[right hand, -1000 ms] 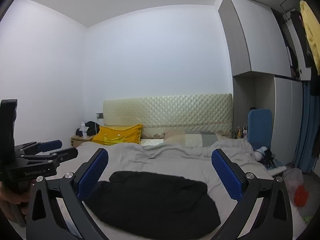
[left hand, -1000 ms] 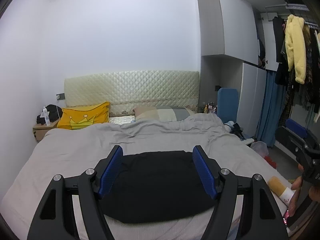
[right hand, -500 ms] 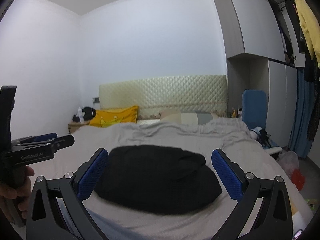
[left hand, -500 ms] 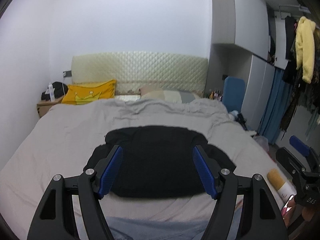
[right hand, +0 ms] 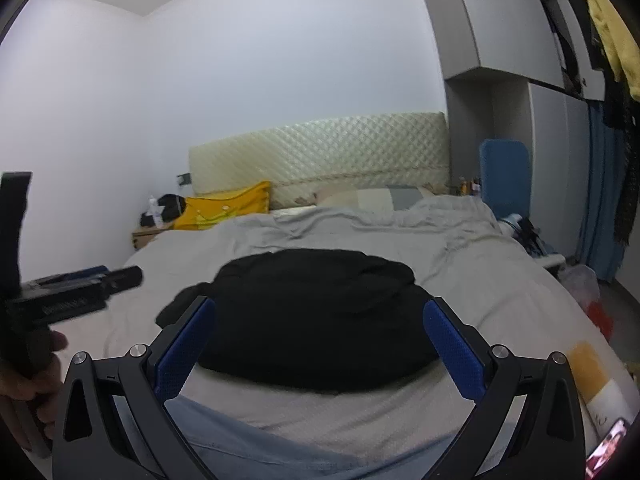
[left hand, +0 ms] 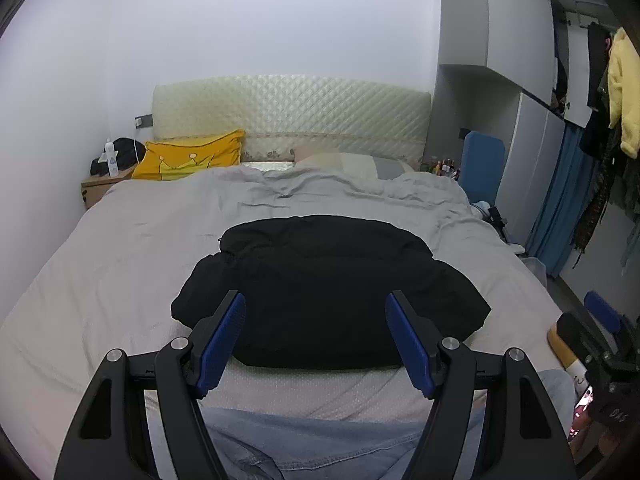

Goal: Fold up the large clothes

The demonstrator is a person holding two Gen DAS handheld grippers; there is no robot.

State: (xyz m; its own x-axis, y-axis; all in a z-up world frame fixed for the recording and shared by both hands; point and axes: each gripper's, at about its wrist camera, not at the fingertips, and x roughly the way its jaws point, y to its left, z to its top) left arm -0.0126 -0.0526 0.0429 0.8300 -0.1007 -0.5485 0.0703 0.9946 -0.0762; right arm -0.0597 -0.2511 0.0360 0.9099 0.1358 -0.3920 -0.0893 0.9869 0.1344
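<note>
A black garment (left hand: 328, 284) lies bunched in a rough folded heap on the grey bedspread (left hand: 120, 264), near the bed's foot; it also shows in the right wrist view (right hand: 316, 312). My left gripper (left hand: 316, 340) is open and empty, held above the near edge of the garment. My right gripper (right hand: 320, 344) is open and empty, also above the garment's near edge. The left gripper shows at the left of the right wrist view (right hand: 80, 292); the right gripper shows at the lower right of the left wrist view (left hand: 600, 344).
A yellow pillow (left hand: 188, 156) and a grey pillow (left hand: 356, 162) lie by the quilted headboard (left hand: 288, 112). A nightstand (left hand: 100, 188) stands far left. A blue chair (left hand: 482, 168), wardrobe and hanging clothes (left hand: 620, 88) are on the right. My jeans-clad legs (left hand: 320, 448) are at the bed's foot.
Both grippers tilted downward and moved nearer the bed's foot, so the black garment sits higher and larger in both views. Both stayed open. The garment has not moved.
</note>
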